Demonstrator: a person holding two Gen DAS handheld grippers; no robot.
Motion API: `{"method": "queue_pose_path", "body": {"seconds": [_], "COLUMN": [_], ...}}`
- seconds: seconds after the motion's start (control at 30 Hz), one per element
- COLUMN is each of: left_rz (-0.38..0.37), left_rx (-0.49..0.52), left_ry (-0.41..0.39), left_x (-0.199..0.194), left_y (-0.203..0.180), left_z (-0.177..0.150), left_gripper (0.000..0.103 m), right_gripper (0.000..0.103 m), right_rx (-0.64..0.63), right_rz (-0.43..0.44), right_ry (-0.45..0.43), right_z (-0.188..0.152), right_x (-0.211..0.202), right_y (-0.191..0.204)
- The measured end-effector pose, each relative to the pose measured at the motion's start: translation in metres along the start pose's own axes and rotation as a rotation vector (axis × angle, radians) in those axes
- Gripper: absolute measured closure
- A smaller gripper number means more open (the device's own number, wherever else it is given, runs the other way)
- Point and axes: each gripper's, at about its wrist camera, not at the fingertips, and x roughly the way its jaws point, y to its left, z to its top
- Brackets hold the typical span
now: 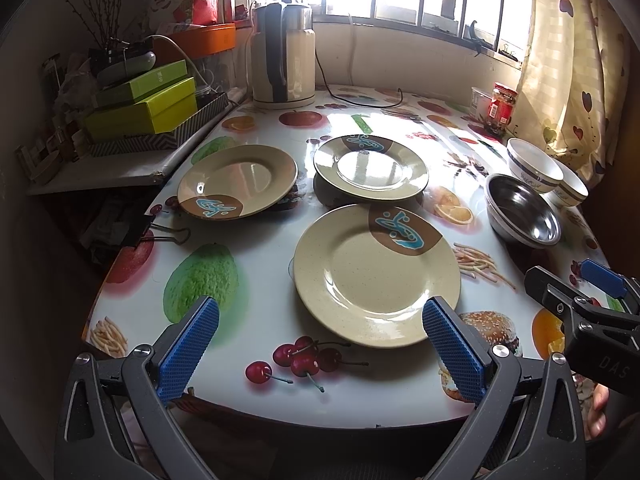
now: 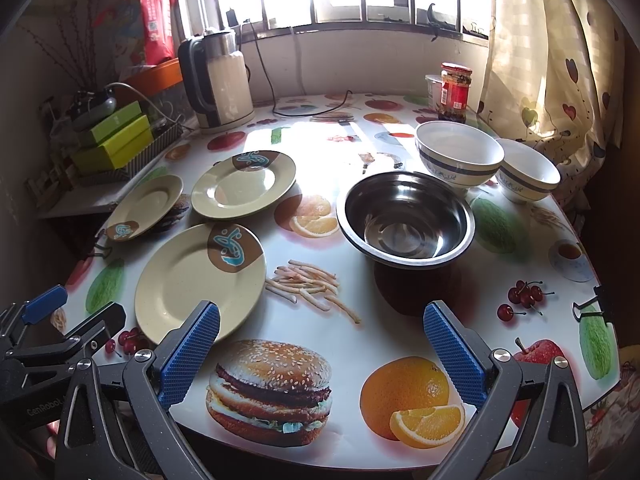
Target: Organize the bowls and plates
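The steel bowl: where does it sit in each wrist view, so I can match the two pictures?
Left wrist view: the steel bowl is at the right edge, in front of two white bowls.
Right wrist view: the steel bowl is right of centre, beyond the open jaws.
Shared landmark: the electric kettle at the table's far side, by the window.

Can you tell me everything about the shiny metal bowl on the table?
The shiny round steel bowl is silver-grey with a thin flat rim and a dark, mirror-like inside. It looks empty and stands upright on the fruit-printed tablecloth, casting a dark shadow toward the near edge. It sits right in front of the larger white bowl with a blue band; whether they touch is unclear. Neither gripper touches it.
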Motion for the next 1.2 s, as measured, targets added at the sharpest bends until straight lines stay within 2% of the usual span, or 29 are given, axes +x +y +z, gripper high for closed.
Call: {"method": "queue_pose_path", "body": {"seconds": [0.77,1.1,1.2], "left_rz": [-0.014,-0.095,-0.114], "left_rx": [0.003,-0.047,-0.039], "left_ry": [0.003,-0.021,-0.014], "left_x": [0.003,0.023,0.035], "left_y": [0.002,0.02,0.023], "left_z": [0.003,0.037,0.051], "left_gripper": [0.001,0.001,0.011], "right_gripper": [0.0,0.0,0.0], "right_rx": [-0.007,-0.06,-0.057], "right_rz": [0.003,0.074,0.11], "right_ry": [-0.005,-0.058,-0.061], "right_z": [0.002,0.037,0.051], "right_x": [0.001,0.01,0.018], "right_y": [0.001,0.009,0.008]}}
